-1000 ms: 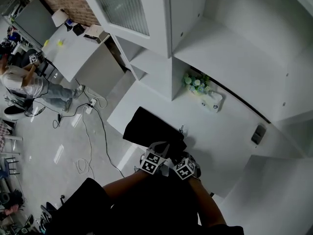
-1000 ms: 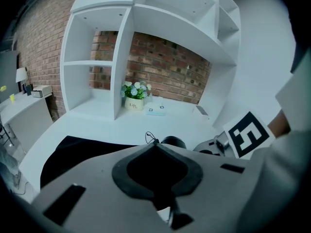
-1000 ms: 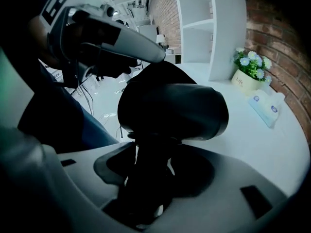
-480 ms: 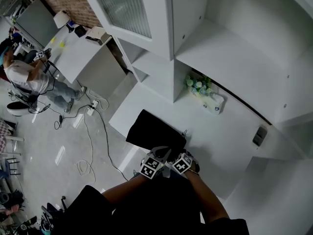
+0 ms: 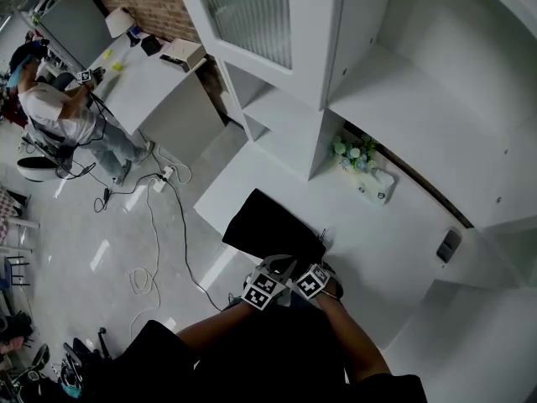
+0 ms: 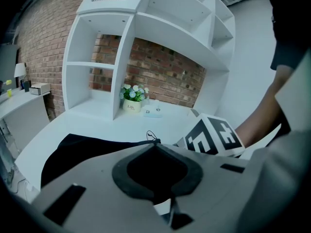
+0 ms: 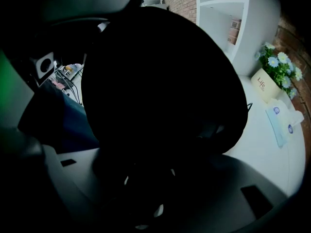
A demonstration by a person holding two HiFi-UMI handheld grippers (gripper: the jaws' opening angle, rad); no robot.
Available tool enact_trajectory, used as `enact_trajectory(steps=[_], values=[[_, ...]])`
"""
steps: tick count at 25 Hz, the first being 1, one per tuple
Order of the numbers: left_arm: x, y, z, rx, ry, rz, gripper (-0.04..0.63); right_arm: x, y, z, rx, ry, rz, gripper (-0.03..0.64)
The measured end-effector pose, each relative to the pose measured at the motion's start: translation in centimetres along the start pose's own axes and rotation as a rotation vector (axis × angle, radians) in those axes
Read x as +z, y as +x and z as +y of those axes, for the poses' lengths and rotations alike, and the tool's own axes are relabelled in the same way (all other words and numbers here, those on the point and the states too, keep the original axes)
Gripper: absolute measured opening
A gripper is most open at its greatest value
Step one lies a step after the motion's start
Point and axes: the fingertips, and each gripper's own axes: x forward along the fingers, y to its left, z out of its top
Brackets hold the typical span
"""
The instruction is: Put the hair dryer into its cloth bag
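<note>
A black cloth bag [image 5: 270, 227] lies flat on the white counter [image 5: 377, 233]. My left gripper [image 5: 273, 267] is shut on the bag's near edge; in the left gripper view the black cloth [image 6: 82, 149] runs right up into its closed tips [image 6: 156, 144]. My right gripper [image 5: 300, 265] sits close beside it, its marker cube [image 6: 214, 135] just to the right. A bulky black body, the hair dryer [image 7: 165, 91], fills the right gripper view and is held between the jaws of the right gripper [image 7: 160, 130], pointed steeply down at the bag's mouth.
A pot of flowers [image 5: 354, 153] and a pale tissue pack [image 5: 379, 188] stand at the back of the counter under white shelves. A small dark device [image 5: 449, 243] lies to the right. Cables [image 5: 159, 225] trail on the floor, with a person [image 5: 59, 116] far left.
Both grippers stay side by side at the bag's near edge; the right one has dipped slightly with the dryer. The head view has shifted a little.
</note>
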Motion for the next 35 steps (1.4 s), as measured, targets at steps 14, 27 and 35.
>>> enact_trajectory(steps=[14,27,35], values=[[-0.9,-0.6,1.1,-0.039,-0.034,-0.032,0.026,0.3,-2.6,0.6,-0.057,0.066,-0.022,0.296],[-1.5,-0.6,-1.4,-0.194,0.103,-0.027,0.026,-6.3,-8.8,3.0,-0.251,0.460,-0.179,0.308],[0.0,0.6,-0.7,-0.128,0.081,-0.011,0.026,-7.0,-7.8,2.6,-0.195,0.326,-0.184,0.307]])
